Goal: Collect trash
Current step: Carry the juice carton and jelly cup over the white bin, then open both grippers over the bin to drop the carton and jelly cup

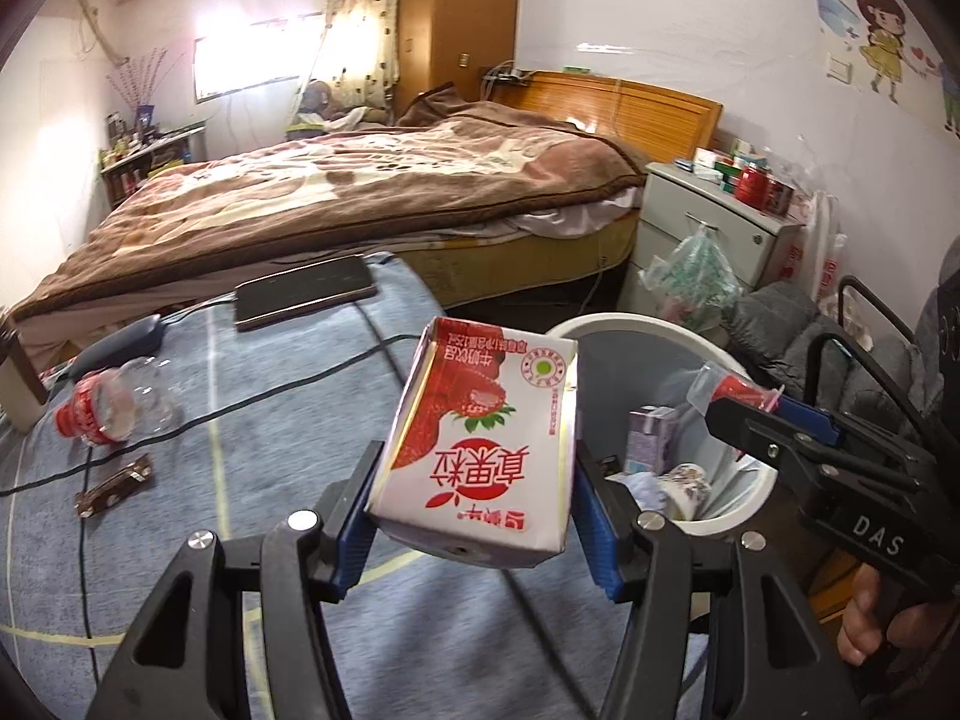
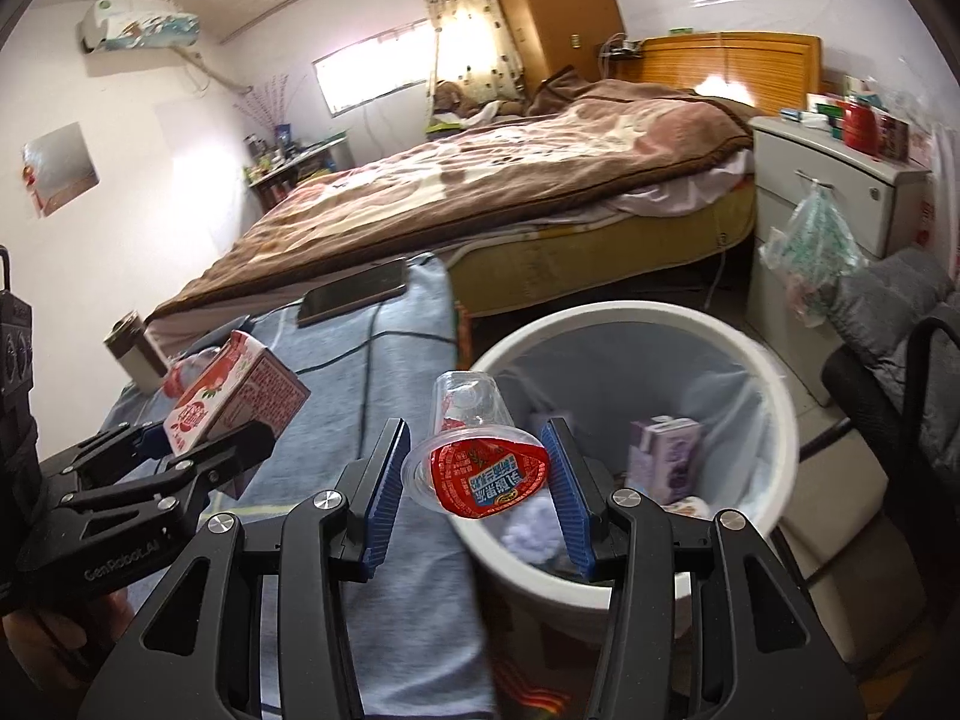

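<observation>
Foreground, left wrist view: my left hand-held gripper [image 1: 474, 516] clamps the strawberry milk carton [image 1: 480, 438] at lower centre, above the blue-covered worktop [image 1: 288, 420]. In the right wrist view, my right hand-held gripper [image 2: 477, 480] pinches the clear jelly cup [image 2: 474, 450], red lid toward the camera, at the near rim of the white trash bin [image 2: 774, 396]. I judge this the drop-off step: next, carry each item over the bin opening and part the fingers. Farther left on the worktop lie a crushed plastic bottle [image 1: 114, 408] and a brown wrapper [image 1: 114, 486], uncollected.

Strawberry milk carton [image 1: 480, 444] tilted near white bin [image 1: 744, 501], clear red-lidded cup [image 2: 474, 456] over bin rim
</observation>
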Demonstrator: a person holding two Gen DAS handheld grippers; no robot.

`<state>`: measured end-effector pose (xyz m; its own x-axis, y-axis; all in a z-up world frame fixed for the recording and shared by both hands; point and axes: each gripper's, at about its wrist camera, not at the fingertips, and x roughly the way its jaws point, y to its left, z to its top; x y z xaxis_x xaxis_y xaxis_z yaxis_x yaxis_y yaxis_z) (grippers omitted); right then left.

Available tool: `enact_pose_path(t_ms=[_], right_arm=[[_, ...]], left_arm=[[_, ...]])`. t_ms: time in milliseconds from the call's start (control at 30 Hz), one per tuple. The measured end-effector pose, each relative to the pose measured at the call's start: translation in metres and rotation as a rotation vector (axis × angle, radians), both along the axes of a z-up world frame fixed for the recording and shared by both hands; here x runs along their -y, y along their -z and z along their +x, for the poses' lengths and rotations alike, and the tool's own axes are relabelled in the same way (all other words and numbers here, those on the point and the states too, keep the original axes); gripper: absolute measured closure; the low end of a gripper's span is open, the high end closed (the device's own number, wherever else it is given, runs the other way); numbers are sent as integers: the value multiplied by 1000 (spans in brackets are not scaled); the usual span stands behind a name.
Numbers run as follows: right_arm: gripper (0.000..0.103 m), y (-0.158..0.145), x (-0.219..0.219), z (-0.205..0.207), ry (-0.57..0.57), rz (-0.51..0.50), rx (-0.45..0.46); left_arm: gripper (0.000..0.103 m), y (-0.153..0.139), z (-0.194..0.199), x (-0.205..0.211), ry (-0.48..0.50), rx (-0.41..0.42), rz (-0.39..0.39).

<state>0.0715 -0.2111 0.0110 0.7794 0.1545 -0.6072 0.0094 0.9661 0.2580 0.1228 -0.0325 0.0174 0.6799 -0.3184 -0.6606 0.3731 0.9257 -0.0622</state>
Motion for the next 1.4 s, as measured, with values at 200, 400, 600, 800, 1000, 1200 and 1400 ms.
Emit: enact_pose_path(t_ms=[200,400,600,800,1000,1200,1400], right_arm=[[55,3,25,-2,45,-7,-14],[55,3,47,-2,93,-26,-23],[55,13,69,7,122,-61,-63],[55,23,84,15,128,-75,-101],[55,29,90,23,118,-85,-136],[55,34,92,31,114,-131,-163],[52,38,94,34,94,-151,-190]], left_arm=[[43,1,-2,30,45,-7,-2],[43,6,-1,58,81,-21,3],[43,13,-1,85,125,-42,7],[43,21,2,105,144,-59,23],[43,31,9,116,140,-90,35],[43,34,14,121,131,-99,33],[42,36,16,123,128,-104,36]])
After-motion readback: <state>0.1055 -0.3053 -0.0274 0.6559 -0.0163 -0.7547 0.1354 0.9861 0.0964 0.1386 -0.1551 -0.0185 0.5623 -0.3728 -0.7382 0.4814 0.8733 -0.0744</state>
